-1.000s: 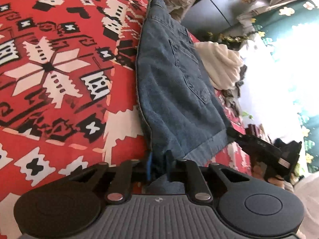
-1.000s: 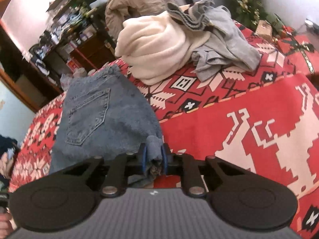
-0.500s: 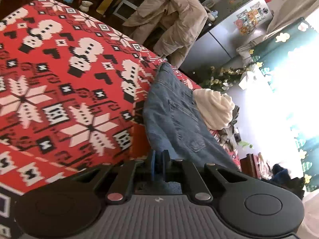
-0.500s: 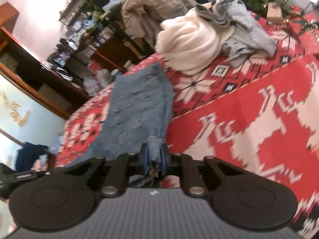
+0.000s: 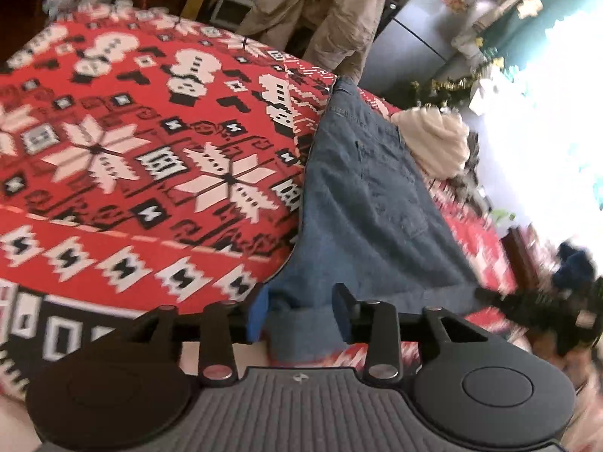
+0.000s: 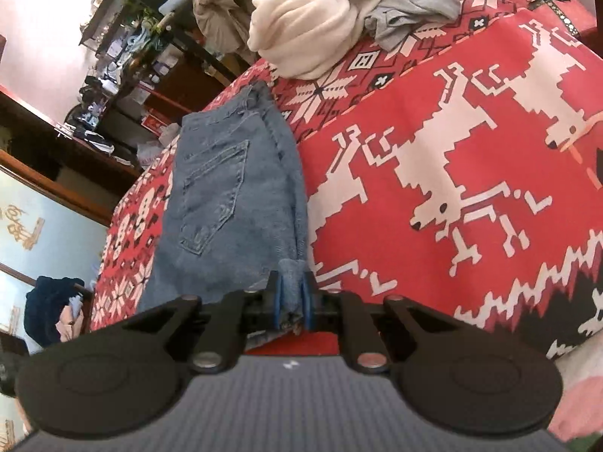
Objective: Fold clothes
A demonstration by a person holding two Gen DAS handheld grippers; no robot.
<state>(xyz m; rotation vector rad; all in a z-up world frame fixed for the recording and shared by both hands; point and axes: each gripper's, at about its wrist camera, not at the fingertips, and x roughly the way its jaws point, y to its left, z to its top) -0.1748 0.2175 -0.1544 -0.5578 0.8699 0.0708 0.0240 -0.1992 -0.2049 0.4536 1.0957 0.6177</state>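
The left hand-held gripper point(image 5: 301, 310) is opening its jaws, the blue pads standing clear of the denim hem lying between them; the right hand-held gripper point(image 6: 292, 301) is clamping a bunched corner of the same hem; the folded jeans point(image 6: 230, 203) are lying flat along the near edge of the bed, on the red patterned blanket point(image 6: 433, 158), their hem just overhanging that edge; denim like this is looking heavy, soft yet fairly stiff at seams, not slippery or fragile, so hem corners and the waistband are probably giving the firmest hold; a cream sweater point(image 6: 305, 34) and grey garments point(image 6: 407, 3) are waiting piled near the far edge.
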